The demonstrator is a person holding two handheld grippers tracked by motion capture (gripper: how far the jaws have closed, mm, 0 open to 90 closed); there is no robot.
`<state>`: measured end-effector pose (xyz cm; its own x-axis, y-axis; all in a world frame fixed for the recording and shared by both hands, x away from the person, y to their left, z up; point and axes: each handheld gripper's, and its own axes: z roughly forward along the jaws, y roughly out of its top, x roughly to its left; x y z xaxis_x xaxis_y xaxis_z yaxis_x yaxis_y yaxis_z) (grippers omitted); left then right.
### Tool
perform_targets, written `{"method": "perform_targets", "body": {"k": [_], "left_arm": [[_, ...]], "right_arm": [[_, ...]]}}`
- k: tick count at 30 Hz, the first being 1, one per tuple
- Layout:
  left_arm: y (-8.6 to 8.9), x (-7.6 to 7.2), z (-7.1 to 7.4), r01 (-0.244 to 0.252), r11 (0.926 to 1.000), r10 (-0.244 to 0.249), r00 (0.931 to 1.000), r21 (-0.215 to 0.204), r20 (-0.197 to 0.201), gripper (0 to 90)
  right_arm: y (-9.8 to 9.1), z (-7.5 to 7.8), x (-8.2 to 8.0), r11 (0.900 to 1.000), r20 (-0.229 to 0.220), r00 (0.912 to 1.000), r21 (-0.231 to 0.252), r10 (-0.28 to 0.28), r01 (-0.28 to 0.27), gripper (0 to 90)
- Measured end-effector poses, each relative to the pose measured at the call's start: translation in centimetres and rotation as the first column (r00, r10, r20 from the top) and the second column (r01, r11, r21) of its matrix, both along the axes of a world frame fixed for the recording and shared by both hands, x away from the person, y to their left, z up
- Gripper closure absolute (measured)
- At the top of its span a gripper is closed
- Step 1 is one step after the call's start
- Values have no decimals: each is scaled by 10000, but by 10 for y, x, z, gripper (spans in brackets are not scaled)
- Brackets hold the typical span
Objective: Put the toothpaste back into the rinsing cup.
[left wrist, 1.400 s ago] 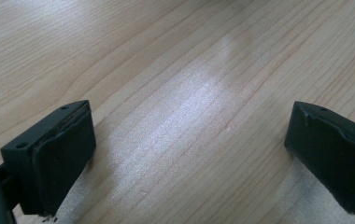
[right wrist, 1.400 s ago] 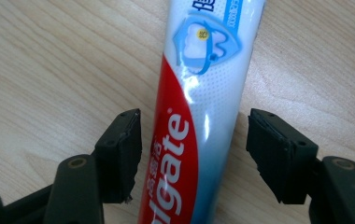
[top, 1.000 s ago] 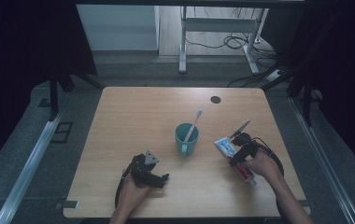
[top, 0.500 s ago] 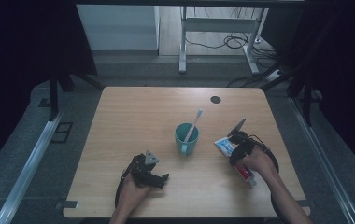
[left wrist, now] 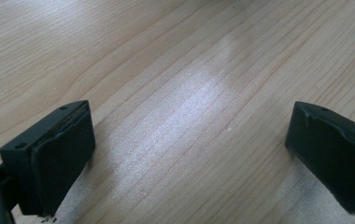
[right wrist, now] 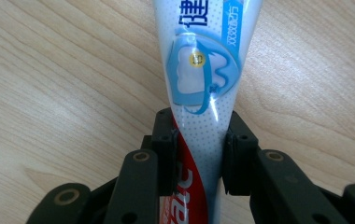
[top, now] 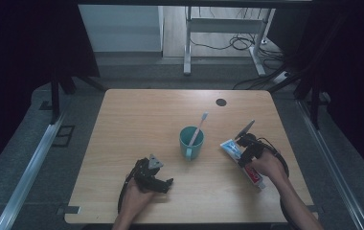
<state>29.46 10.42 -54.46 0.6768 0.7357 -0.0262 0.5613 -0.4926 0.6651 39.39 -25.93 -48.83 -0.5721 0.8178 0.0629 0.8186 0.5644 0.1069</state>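
High view: teal cup [top: 190,140] with toothbrush [top: 199,127] mid-table [top: 137,115]; toothpaste tube [top: 237,154] just right, under right gripper [top: 246,149]. Left gripper view: left gripper [left wrist: 189,154] gaping wide over bare wood. Right gripper view: jaws pinched on tube's middle.

White-blue toothpaste tube [right wrist: 202,79], red lower end, lying flat on wooden table [top: 137,120]

Worktop [top: 137,115] far half and left side lie bare and passable. Obstacles: cup [top: 189,142] with upright toothbrush [top: 199,127] at centre; tube [top: 240,158] just right of it; narrow gap between them.
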Motion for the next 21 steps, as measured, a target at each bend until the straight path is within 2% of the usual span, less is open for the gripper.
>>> {"method": "perform_targets", "body": {"k": [7, 14, 21], "left_arm": [[0, 0, 0, 0, 10000, 0, 10000, 1, 0, 16], [0, 0, 0, 1, 10000, -1, 10000, 2, 0, 16], [0, 0, 0, -5, 10000, 5, 10000, 10, 6, 16]], "right_arm": [[-1, 4, -3, 9995, 192, 9995, 138, 265, -267, 707], [-4, 15, -9, 9966, 654, 9970, 683, 416, -461, 708], [-8, 22, -14, 9931, 1154, 9922, 1012, 468, -586, 711]]}}
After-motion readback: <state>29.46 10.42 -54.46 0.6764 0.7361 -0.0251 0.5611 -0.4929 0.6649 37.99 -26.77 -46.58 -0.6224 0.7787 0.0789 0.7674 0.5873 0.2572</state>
